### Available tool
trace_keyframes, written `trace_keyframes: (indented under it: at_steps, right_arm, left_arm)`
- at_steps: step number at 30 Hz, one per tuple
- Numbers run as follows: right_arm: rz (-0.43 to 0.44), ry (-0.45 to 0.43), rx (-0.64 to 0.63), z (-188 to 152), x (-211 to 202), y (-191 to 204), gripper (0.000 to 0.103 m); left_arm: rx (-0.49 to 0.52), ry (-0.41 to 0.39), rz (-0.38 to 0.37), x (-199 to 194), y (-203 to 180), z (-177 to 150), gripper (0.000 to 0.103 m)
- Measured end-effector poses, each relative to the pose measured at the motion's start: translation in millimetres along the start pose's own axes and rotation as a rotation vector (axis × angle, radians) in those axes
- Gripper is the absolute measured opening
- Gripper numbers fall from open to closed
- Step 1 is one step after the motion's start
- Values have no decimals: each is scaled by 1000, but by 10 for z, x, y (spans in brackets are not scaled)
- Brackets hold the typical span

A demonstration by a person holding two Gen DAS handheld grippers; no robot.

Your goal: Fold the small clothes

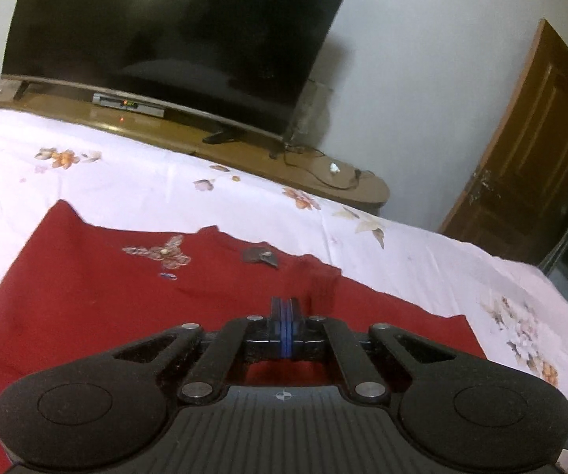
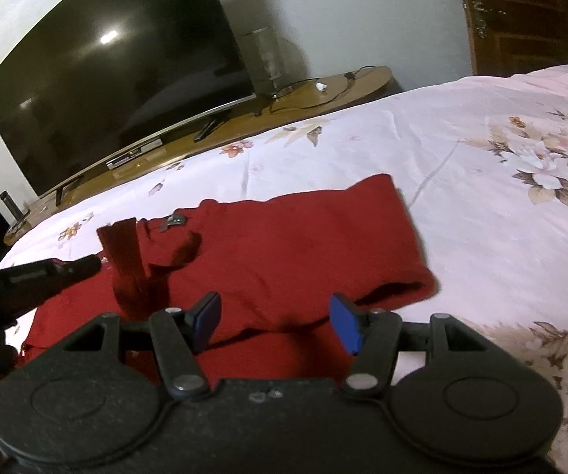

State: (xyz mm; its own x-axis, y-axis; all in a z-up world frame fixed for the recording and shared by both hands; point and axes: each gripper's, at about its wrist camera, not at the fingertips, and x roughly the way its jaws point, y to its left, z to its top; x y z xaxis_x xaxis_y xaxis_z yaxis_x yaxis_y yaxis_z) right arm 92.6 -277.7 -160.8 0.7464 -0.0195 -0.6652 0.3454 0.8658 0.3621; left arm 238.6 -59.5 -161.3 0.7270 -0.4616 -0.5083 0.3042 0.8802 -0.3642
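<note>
Red garment (image 2: pixel 284 245) spread on the bed (image 2: pixel 461 150), right in the middle of the floral sheet, and it looks like a small pair of trousers or shorts, with embroidered motifs visible in the left wrist view. Soft, light knit by the look of it: it will drape and slump, not hold a crease by itself, so it wants taking by a hem or a doubled edge rather than mid-panel. One leg end lies open toward the right, a tidy cuff to pinch.

Left claw (image 1: pixel 285 312): blue pads pressed together with no gap showing, and a narrow ridge of red cloth stands up just beyond the tips. From the right wrist view that same claw (image 2: pixel 86 266) comes in from the left beside a lifted strip of fabric. Whether it truly has the cloth pinched, I cannot tell.

Right claw (image 2: pixel 276 316): spread wide, nothing in it, hovering over the near edge of the garment, one pad to either side of a fold.

Beyond the bed, a wooden TV stand (image 2: pixel 323 91) carrying a big dark television (image 2: pixel 106 87), a set-top box under it, cables trailing. Brown door (image 1: pixel 528 150) off in the corner.
</note>
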Motion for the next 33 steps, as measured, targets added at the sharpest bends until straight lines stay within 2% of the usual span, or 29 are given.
trace_keyframes:
  at_steps: [2,4,6,7,8,9,10,11,12,13,14,18,20,23,25,29,31,32,33]
  right_arm:
    - [8,4,-5,6,29,41,60]
    - [15,9,-11,-4,47,84,60]
    - [19,18,-20,-19,71,123,60]
    - [21,22,-23,-27,83,140,60]
    - [22,26,-27,-33,90,153,60]
    - [23,29,-31,-39,97,164,60]
    - [24,31,-33,-44,101,169,60]
    - [24,33,-33,-45,106,169,60]
    - [25,35,-31,-46,108,165,60]
    - [25,36,-28,-50,106,161,60]
    - [25,36,-26,-53,107,154,60]
    - [23,43,-24,-66,118,149,60]
    - [26,43,-22,-69,109,143,60]
    - [28,44,-25,-80,102,132,60]
    - [25,46,-28,-89,109,123,60]
    - [26,53,-14,-105,121,90,60]
    - [29,58,-14,-102,133,95,60]
    - [31,57,-16,-102,135,103,60]
    - [32,57,-20,-103,137,112,60]
  left_arm:
    - [-16,42,-28,14,43,-6,0]
    - [-34,61,-8,-2,56,-37,1]
    - [-65,75,-39,-11,80,-90,1]
    - [-80,88,-48,-5,93,-115,5]
    - [-95,105,-52,3,96,-141,14]
    - [-116,116,-62,4,100,-167,50]
    - [-133,115,-66,-14,97,-193,93]
    - [-154,84,-51,-67,89,-223,103]
    - [-165,39,-45,-138,78,-251,103]
    - [-166,21,-77,-164,71,-265,103]
    - [-169,28,-109,-153,62,-276,103]
    - [-180,60,-138,-42,50,-328,102]
    - [-218,69,-144,0,89,-354,95]
    - [-215,69,-109,4,126,-391,94]
    - [-199,61,-50,-37,166,-403,94]
    - [-238,84,21,-13,287,-436,94]
    - [-263,99,4,-3,335,-472,93]
    - [-265,106,-24,16,339,-493,90]
    - [-264,106,-35,33,335,-512,73]
